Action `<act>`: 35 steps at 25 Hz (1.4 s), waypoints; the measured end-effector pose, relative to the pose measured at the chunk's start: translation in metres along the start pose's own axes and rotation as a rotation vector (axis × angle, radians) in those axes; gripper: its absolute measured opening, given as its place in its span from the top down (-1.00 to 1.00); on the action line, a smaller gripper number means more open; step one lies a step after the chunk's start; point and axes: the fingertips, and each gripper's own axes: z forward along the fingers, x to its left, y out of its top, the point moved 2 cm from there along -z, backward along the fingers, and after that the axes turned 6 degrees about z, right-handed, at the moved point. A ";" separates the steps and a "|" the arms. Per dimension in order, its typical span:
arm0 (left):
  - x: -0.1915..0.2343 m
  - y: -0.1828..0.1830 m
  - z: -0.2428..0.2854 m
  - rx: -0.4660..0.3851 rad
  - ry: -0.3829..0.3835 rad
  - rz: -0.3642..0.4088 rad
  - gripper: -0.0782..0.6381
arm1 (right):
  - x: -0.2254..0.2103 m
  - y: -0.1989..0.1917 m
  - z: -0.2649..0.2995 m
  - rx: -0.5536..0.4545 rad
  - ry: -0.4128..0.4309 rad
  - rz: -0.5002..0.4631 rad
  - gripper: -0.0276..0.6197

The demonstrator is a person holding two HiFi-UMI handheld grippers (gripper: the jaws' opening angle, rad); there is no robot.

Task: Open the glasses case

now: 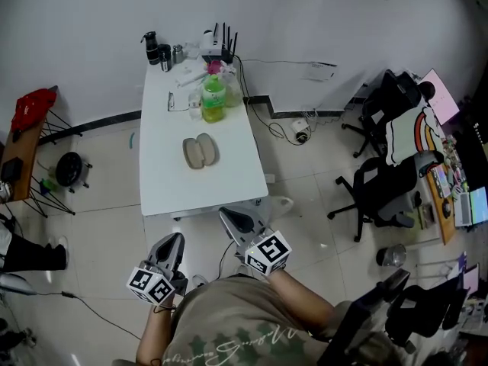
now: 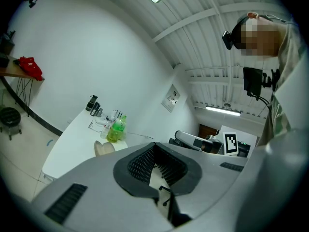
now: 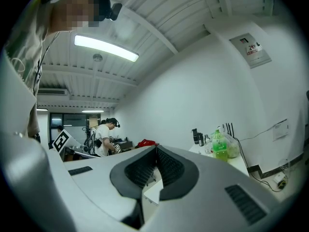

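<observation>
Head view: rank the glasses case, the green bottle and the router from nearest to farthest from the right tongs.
From the right tongs:
1. glasses case, middle of the table.
2. green bottle, farther back, toward the right edge.
3. router, at the table's far end.

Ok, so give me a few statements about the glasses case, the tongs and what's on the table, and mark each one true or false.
1. The glasses case lies on the white table. True.
2. The left tongs grip the case. False: they are shut on nothing, short of the table's near edge.
3. A green bottle stands beyond the case, toward the table's far end. True.
4. The right tongs are wide open. False: their jaws are together, with nothing held.
5. The red item lies on the white table. False: it sits on a separate wooden stand to the left.
</observation>
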 end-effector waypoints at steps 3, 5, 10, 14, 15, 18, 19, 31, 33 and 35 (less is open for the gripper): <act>-0.001 -0.001 -0.002 -0.004 -0.006 0.003 0.76 | 0.005 0.001 -0.001 -0.005 0.002 -0.005 0.88; -0.003 0.001 -0.003 0.003 -0.006 0.008 0.76 | 0.007 0.001 -0.002 -0.008 -0.001 -0.013 0.88; -0.008 0.001 -0.002 0.018 -0.001 0.010 0.76 | 0.005 0.002 -0.007 -0.014 -0.013 -0.016 0.88; -0.011 -0.003 -0.002 0.017 -0.011 0.014 0.76 | 0.003 0.002 -0.012 -0.016 -0.026 -0.015 0.88; -0.012 -0.005 -0.002 0.016 -0.014 0.015 0.76 | 0.002 0.002 -0.014 -0.015 -0.028 -0.014 0.88; -0.017 -0.007 -0.001 0.022 -0.010 0.010 0.76 | 0.001 0.001 -0.019 -0.013 -0.031 -0.013 0.88; -0.018 -0.009 -0.001 0.021 -0.011 0.010 0.76 | 0.001 0.000 -0.020 -0.011 -0.032 -0.013 0.88; -0.034 -0.022 0.006 0.028 -0.028 0.010 0.76 | -0.008 0.004 -0.042 -0.043 -0.062 0.011 0.88; -0.036 -0.023 0.010 0.030 -0.037 0.011 0.76 | -0.009 0.006 -0.043 -0.053 -0.066 0.006 0.88; -0.037 -0.025 0.012 0.033 -0.043 0.010 0.76 | -0.009 0.006 -0.043 -0.050 -0.067 -0.009 0.88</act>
